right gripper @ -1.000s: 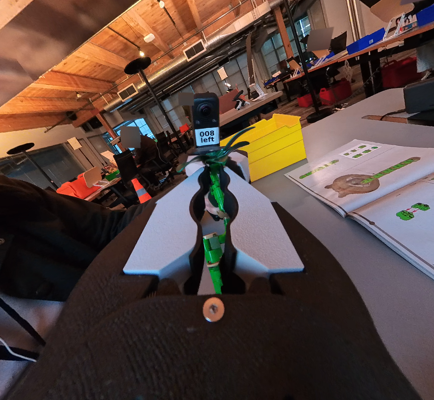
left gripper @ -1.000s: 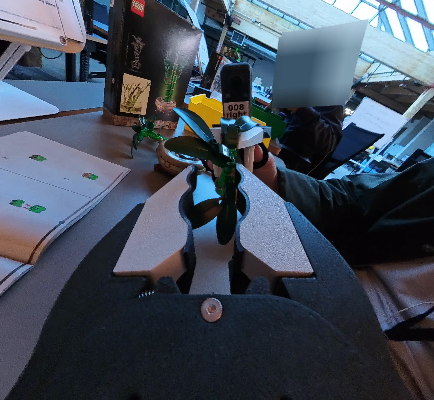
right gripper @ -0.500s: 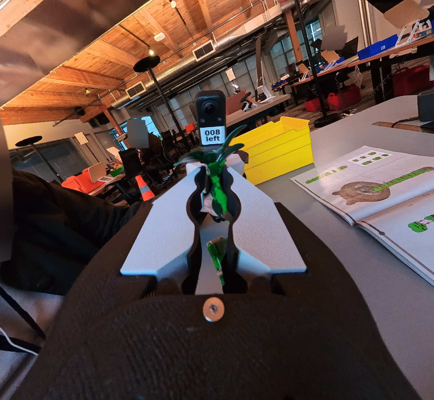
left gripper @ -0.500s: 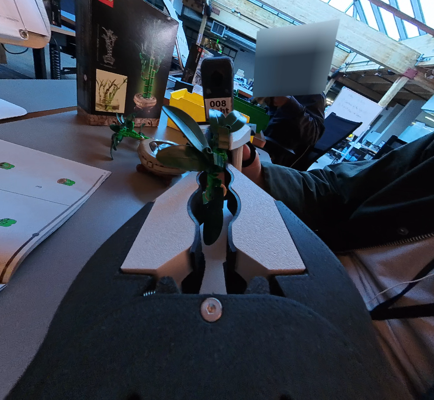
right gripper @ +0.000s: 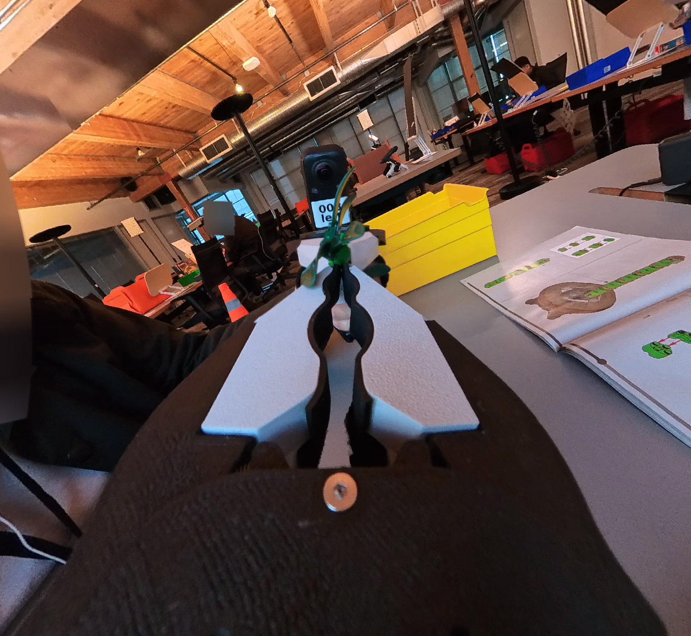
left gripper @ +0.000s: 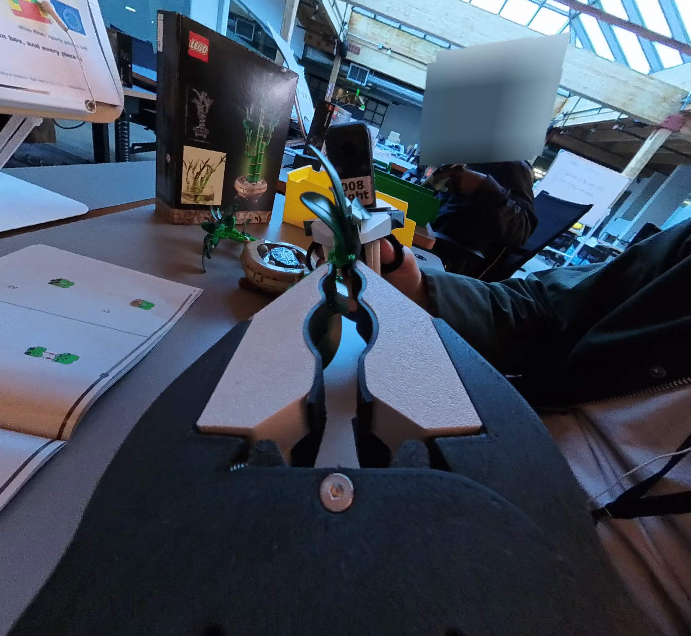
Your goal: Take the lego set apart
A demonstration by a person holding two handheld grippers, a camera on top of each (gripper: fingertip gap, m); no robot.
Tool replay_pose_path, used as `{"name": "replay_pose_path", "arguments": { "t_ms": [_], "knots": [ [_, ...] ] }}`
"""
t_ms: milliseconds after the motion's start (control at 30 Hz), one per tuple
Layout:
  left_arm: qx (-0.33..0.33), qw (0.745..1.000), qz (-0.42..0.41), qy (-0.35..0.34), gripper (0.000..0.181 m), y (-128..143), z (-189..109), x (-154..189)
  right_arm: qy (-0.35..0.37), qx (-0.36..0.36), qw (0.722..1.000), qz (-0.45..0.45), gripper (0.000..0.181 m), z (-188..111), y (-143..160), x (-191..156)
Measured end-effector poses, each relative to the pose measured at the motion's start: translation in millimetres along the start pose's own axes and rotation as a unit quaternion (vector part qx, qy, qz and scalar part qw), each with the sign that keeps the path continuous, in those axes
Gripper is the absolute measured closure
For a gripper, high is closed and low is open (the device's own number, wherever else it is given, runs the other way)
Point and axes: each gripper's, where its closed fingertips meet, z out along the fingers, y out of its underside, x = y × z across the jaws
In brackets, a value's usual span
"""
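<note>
Lego sprig (left gripper: 338, 244) pinched by left hand-held gripper (left gripper: 342, 270); yellow bin (right gripper: 433, 233) behind.

The green stalk piece that lay between the right tongs (right gripper: 341, 274) is gone, and only the leafy sprig (right gripper: 336, 250) remains at their tips.

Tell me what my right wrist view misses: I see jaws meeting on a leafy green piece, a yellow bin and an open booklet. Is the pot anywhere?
Observer: Yes, the left wrist view shows a round tan pot base on the table, with no stalk standing in it.
Operator: Any loose pieces?
Observer: One green sprig lies beside the pot base.
Operator: Anything behind it?
Observer: The set's black box stands upright just behind that sprig.
</note>
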Motion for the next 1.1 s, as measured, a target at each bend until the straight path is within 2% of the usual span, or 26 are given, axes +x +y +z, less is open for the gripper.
{"name": "replay_pose_path", "arguments": {
  "t_ms": [133,300,433,600,700,1100],
  "knots": [
    [0.004,1.000,0.008,-0.023,0.158,-2,0,-6,-0.002,0.005,1.000,0.002,0.181,-1,-1,-1],
    [-0.025,0.999,0.017,-0.011,0.153,10,8,0,0.013,-0.022,1.000,-0.012,0.181,3,10,3],
    [-0.027,1.000,-0.014,0.004,0.163,13,10,-2,0.011,-0.026,0.999,-0.020,0.181,7,13,1],
    [-0.001,0.999,-0.038,-0.002,0.157,3,3,-7,0.022,-0.023,0.999,-0.023,0.181,5,12,5],
    [0.017,0.999,-0.048,-0.002,0.169,-3,-3,-9,0.019,-0.025,0.999,-0.023,0.181,5,12,4],
    [0.036,0.992,-0.113,0.042,0.170,-7,-4,-5,0.024,-0.039,0.998,-0.053,0.181,7,16,4]
  ]
}}
